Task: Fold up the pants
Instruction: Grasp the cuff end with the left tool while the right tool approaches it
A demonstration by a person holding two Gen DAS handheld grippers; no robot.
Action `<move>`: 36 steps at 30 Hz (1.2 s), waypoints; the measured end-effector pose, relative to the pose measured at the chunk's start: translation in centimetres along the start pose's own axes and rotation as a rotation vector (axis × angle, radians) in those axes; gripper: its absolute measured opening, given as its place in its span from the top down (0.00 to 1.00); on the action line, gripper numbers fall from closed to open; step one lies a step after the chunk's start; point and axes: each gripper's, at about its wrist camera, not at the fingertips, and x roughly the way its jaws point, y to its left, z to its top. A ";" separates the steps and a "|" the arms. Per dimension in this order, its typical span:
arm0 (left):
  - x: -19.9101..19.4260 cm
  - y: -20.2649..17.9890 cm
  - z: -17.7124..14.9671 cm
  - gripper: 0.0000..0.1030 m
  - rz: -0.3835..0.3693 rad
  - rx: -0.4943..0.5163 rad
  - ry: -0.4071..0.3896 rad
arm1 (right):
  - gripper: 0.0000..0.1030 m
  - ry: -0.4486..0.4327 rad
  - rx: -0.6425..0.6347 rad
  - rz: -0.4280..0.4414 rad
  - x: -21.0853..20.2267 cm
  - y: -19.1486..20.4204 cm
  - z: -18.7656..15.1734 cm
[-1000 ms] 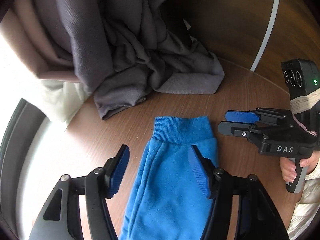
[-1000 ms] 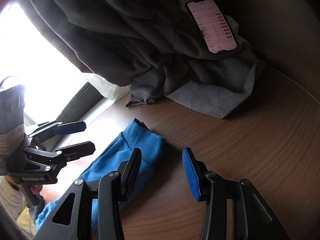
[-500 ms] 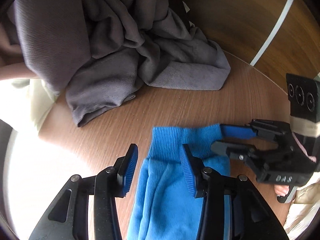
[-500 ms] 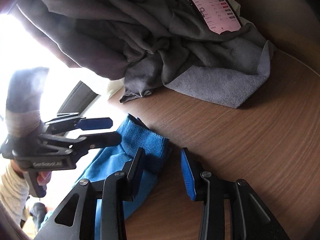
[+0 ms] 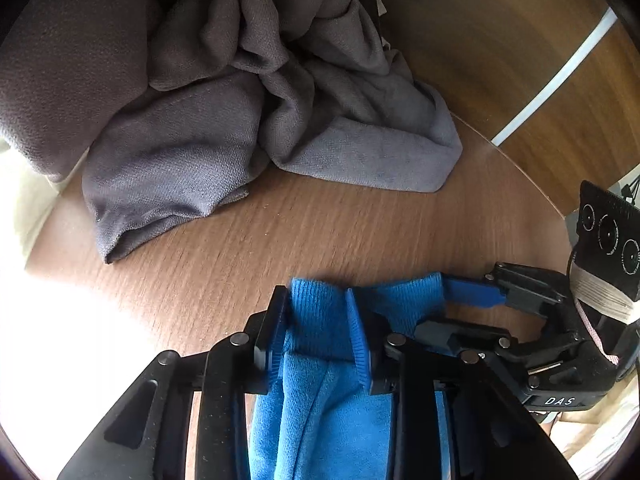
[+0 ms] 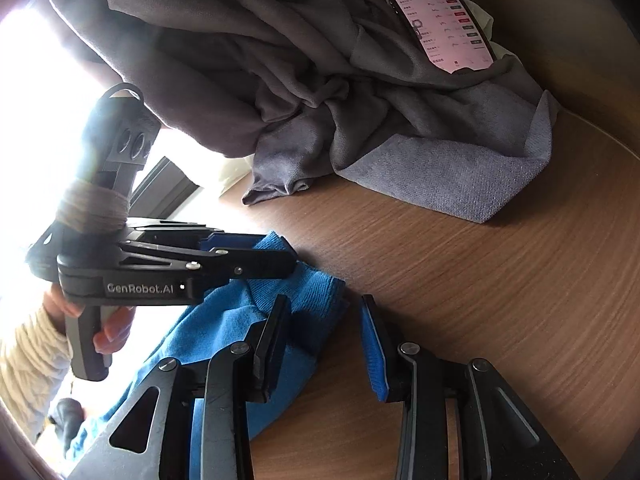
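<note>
Bright blue pants [image 5: 340,420] lie on the round wooden table [image 5: 320,232], ribbed waistband toward the grey cloth. My left gripper [image 5: 318,320] points steeply down over the waistband's left part. Its jaws are closing, and the band is bunched between both pads. In the right wrist view the left gripper [image 6: 276,250] reaches in from the left over the pants [image 6: 224,328]. My right gripper [image 6: 324,328] straddles the waistband's right corner with a gap showing fabric and bare table [image 6: 500,280]. From the left wrist view, the right gripper [image 5: 432,308] comes in from the right.
A heap of grey cloth [image 5: 240,120] fills the far side of the table, and a lit phone [image 6: 440,20] rests on it. The table's curved rim runs at the right, with a wooden wall and white strip [image 5: 560,76] behind. A person's hand [image 6: 108,332] holds the left gripper's handle.
My left gripper moved forward and down onto the waistband, and its jaws narrowed around it. The right gripper crept closer to the waistband's right corner and narrowed slightly.
</note>
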 end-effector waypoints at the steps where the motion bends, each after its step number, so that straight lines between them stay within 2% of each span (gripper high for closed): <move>1: 0.0 0.0 -0.1 0.76 -0.003 -0.002 -0.002 | 0.65 0.000 -0.001 0.000 0.0 0.0 0.0; 4: -0.3 0.3 -0.2 0.87 -0.021 -0.022 -0.015 | 0.65 -0.002 -0.005 -0.001 -0.2 0.1 0.0; 7: -1.4 0.1 -0.9 0.89 -0.014 -0.024 -0.052 | 0.65 -0.001 -0.002 0.005 -0.3 0.0 0.0; 14: -5.6 -2.3 -3.0 0.89 0.013 0.046 -0.153 | 0.64 0.004 0.024 0.057 -0.5 -0.4 0.1; 17: -6.6 -2.7 -3.6 0.89 0.029 0.063 -0.172 | 0.58 0.016 0.017 0.082 -0.5 -0.3 0.4; 22: -7.4 -3.3 -4.0 0.89 0.048 0.098 -0.174 | 0.57 0.079 0.063 0.191 0.1 -1.0 1.1; 29: -8.7 -5.6 -4.6 0.89 0.082 0.213 -0.160 | 0.57 0.110 0.021 0.303 0.4 -0.7 2.0; 32: -8.8 -6.3 -5.0 0.89 0.103 0.250 -0.138 | 0.53 0.116 0.023 0.326 0.7 -0.7 2.0; 36: -8.8 -6.6 -5.7 0.89 0.121 0.248 -0.130 | 0.53 0.142 -0.005 0.364 1.0 -0.1 1.9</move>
